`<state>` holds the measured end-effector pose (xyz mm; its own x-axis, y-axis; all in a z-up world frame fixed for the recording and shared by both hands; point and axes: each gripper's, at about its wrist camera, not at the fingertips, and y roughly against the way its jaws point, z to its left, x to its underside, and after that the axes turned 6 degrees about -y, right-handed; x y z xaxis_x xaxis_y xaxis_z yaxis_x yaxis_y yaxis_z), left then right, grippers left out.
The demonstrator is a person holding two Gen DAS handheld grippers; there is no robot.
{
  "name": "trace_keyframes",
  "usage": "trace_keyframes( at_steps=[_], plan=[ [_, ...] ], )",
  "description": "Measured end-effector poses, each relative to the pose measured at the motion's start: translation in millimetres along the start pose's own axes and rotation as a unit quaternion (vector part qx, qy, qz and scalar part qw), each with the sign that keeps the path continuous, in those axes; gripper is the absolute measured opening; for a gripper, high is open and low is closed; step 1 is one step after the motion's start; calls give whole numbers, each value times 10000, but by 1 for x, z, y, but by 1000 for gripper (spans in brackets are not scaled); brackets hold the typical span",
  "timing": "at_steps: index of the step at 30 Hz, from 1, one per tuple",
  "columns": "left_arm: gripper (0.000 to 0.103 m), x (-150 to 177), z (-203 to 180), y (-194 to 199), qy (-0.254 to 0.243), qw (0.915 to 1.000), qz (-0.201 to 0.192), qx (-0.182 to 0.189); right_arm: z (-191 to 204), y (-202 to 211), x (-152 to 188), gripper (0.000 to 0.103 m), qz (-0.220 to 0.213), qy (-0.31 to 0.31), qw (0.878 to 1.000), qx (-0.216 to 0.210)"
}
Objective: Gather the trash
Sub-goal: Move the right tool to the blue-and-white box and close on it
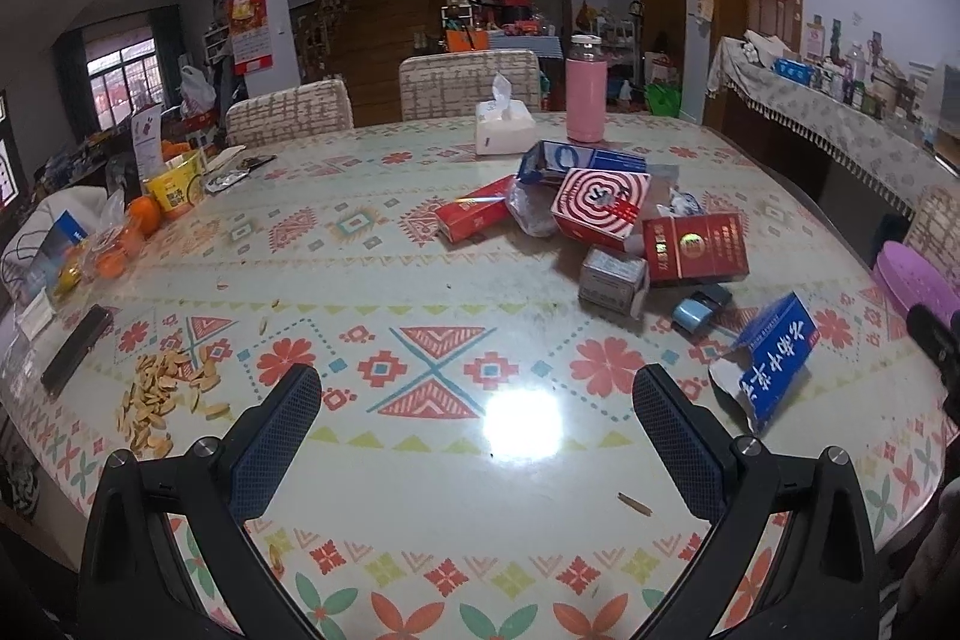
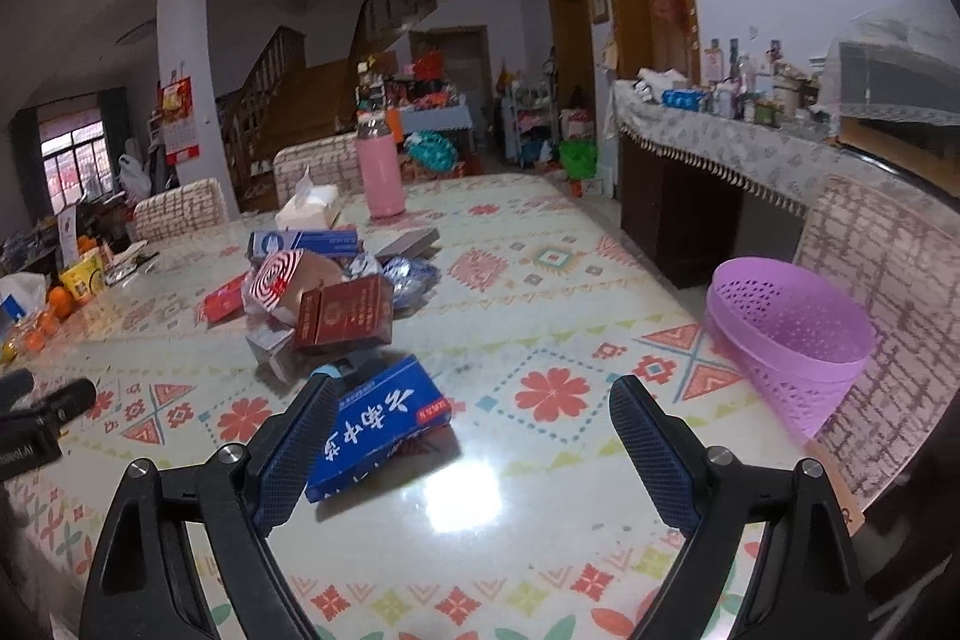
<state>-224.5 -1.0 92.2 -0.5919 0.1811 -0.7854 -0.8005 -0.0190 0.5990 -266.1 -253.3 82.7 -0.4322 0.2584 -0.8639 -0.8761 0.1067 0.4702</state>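
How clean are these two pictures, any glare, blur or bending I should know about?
Left wrist view: a white glare patch on the glossy table between the open fingers; door frames bow from fisheye, corners go black. Right wrist view: similar glare beside the blue box, which looks slightly smeared; the purple basket stretches toward the edge.

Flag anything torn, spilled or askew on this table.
The blue carton nearest the right gripper has a ripped-open end. Seed shells lie scattered on the tablecloth. The purple basket sits tilted at the edge.

Glossy, smooth tablecloth (image 1: 420, 280) mirrors light; purple basket (image 2: 792, 334) is perforated plastic; blue box (image 2: 372, 430) is cardboard.
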Motion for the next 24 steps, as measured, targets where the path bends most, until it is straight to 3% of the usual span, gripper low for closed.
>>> trace_keyframes(
  at_steps=[4, 24],
  plan=[
    [103, 1, -6, 0, -74, 10000, 2, 61, -1, 6, 0, 95, -80, -34, 10000, -9],
    [103, 4, -28, 0, -278, 9975, 31, 647, -10, -1, 7, 95, 326, -332, 9989, -87]
  ],
)
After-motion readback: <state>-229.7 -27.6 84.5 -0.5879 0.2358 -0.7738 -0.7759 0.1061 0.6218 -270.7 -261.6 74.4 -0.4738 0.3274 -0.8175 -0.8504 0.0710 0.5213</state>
